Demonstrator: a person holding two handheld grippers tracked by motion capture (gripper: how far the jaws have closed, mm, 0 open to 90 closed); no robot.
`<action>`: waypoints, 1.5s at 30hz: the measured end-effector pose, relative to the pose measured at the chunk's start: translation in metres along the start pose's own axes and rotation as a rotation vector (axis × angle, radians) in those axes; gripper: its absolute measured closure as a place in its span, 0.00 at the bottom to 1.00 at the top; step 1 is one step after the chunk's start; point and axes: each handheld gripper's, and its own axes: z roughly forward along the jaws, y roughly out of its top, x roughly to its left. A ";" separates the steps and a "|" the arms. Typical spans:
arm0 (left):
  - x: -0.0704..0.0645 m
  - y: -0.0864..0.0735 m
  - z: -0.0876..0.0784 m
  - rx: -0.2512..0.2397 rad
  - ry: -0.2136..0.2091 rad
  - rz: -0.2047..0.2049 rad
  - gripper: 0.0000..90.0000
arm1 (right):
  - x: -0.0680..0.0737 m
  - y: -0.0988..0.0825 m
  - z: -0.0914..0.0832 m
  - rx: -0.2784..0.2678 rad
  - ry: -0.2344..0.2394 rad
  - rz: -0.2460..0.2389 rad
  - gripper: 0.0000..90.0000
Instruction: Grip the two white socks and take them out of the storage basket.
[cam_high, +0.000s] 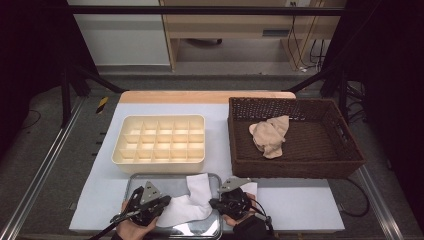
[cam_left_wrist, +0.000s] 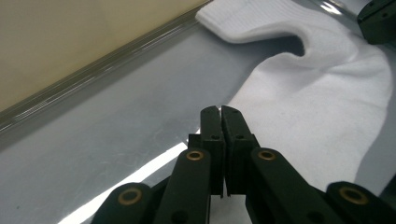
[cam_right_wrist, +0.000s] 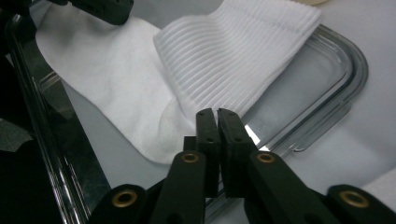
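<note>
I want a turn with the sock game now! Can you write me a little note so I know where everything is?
Left tongs: shut, holding nothing, over the toe end of the white cotton sock.
Right tongs: shut, holding nothing, at the sock's heel edge.
The sock lies flat on the shiny metal tray at the near table edge.
A beige crumpled cloth lies in the brown wicker basket. The cream plastic divider box has nothing in its cells.
Done: sock laid on the tray.
Left: probably grip the sock and fold it, then put it away.
</note>
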 end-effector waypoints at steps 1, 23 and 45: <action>0.001 0.000 -0.001 -0.006 0.009 -0.002 0.95 | 0.000 0.001 0.000 -0.008 0.003 0.004 0.94; 0.011 -0.029 -0.021 0.014 0.073 -0.054 0.97 | -0.007 0.020 0.024 -0.026 -0.128 -0.010 0.98; 0.024 -0.019 -0.006 -0.033 0.079 -0.030 0.98 | -0.025 0.015 -0.022 -0.122 -0.196 0.064 0.81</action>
